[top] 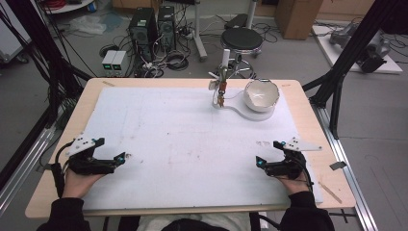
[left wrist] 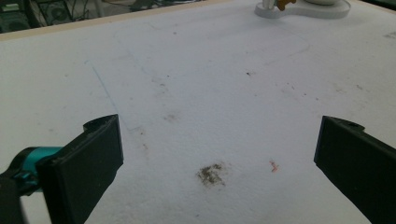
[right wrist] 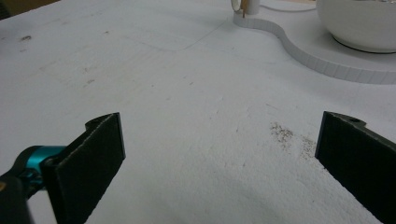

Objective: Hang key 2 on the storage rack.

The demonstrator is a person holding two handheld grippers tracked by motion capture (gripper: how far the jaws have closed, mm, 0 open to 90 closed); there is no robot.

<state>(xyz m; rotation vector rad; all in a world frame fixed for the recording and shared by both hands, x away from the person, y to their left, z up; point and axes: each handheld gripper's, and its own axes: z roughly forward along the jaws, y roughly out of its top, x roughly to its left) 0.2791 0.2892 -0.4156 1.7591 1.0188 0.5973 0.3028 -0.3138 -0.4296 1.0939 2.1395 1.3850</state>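
A white bowl (top: pixel 261 94) sits on a flat white curved base (top: pixel 240 111) at the far right of the table; its lower wall shows in the right gripper view (right wrist: pixel 359 28). At the base's narrow end rises a small stand with a white tube and an orange-brown piece (top: pixel 222 79). My left gripper (top: pixel 109 151) rests open on the white mat at the near left, nothing between its jaws (left wrist: pixel 219 154). My right gripper (top: pixel 269 153) rests open at the near right, also empty (right wrist: pixel 219 154).
A stained white mat (top: pixel 187 144) covers most of the wooden table (top: pixel 308 125). Beyond the far edge stand a black stool (top: pixel 241 39), computer towers (top: pixel 143 28) and tangled cables. Black frame posts (top: pixel 346 62) flank the table.
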